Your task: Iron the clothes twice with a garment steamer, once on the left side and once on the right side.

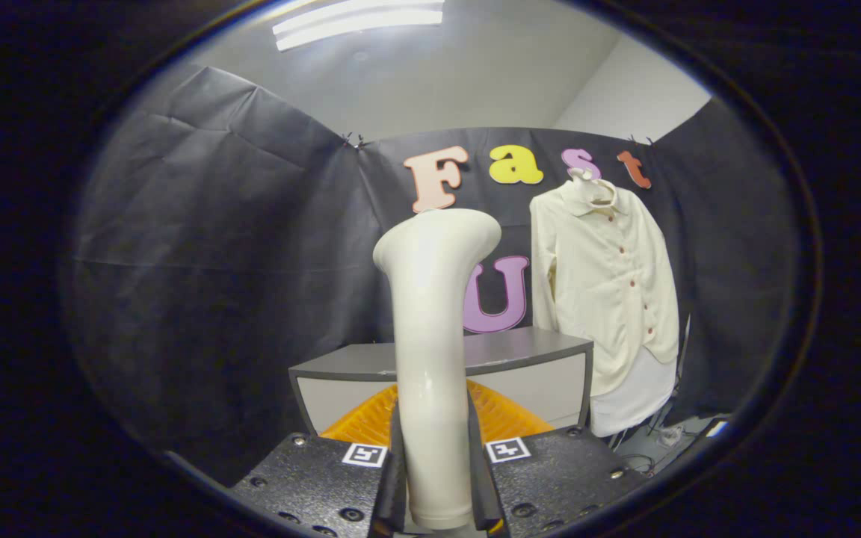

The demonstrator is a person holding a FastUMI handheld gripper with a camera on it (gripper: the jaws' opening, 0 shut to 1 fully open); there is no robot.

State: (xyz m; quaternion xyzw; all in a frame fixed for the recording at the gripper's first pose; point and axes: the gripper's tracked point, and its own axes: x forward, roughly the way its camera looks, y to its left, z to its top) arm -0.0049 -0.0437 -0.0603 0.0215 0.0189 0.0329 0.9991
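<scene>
A cream-white garment steamer [433,321] stands upright between my fingers, its handle clamped by both and its wide head at the top. My gripper [434,478] is shut on that handle. Beyond the steamer and to its right, a cream button-up shirt [610,284] hangs on a hanger against the black booth wall, front facing me, with dark red buttons down the middle. The steamer is well short of the shirt and not touching it.
A grey cabinet [535,359] stands just beyond the fingers, left of the shirt's hem. An orange ribbed object [501,415] lies right behind the steamer handle. Cables [658,437] lie on the floor below the shirt.
</scene>
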